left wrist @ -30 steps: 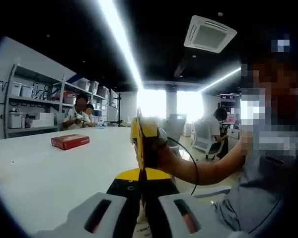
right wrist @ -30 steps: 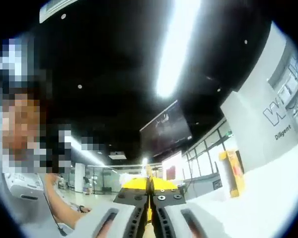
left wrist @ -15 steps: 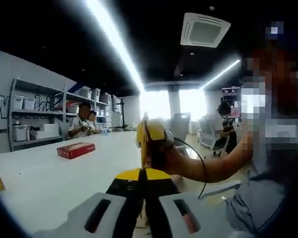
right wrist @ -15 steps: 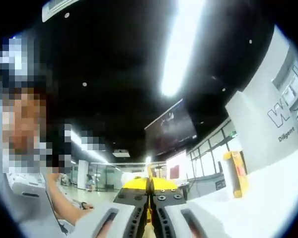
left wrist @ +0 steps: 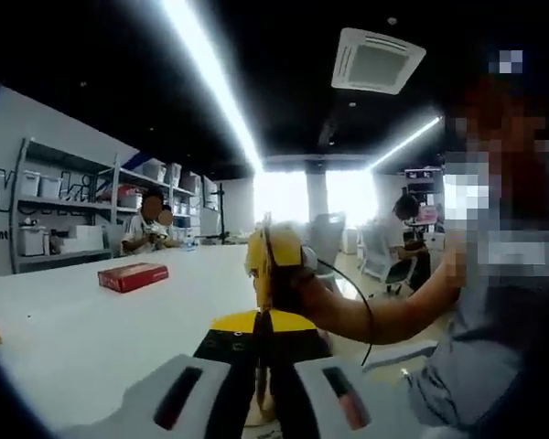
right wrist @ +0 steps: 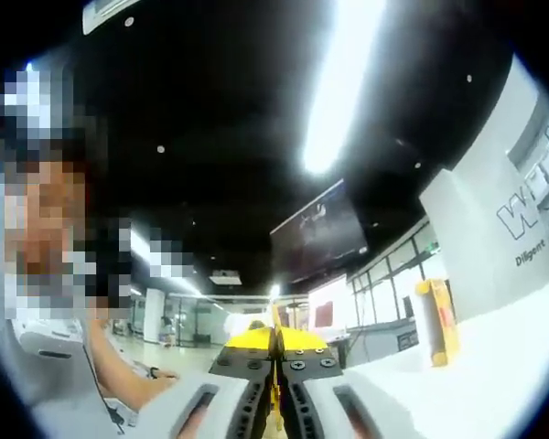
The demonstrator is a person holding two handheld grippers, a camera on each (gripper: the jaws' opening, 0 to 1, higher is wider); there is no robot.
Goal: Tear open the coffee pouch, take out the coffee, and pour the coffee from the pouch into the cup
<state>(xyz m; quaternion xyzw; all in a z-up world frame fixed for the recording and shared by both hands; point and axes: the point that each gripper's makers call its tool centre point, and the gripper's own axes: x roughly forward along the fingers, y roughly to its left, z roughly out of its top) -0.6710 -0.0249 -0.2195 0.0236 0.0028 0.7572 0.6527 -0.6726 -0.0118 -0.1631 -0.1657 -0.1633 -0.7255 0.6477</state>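
The left claw [left wrist: 260, 340] is pinching the yellow pouch [left wrist: 258, 322], jaws fully together on its edge. The right claw [right wrist: 274, 355] is clamping the same pouch, jaws pressed together. Far left of the left claw, a red box [left wrist: 133, 275] is lying on the white table [left wrist: 101, 338].

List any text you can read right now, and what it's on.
"W…": large dark letters on the white wall, cut off at the edge.
"Dilligent"-like small word under them; spelling uncertain.
"W…k" and "…ligent" on the wall, partly hidden by shelving.
Red box: print too blurred.
Yellow box: print unreadable.
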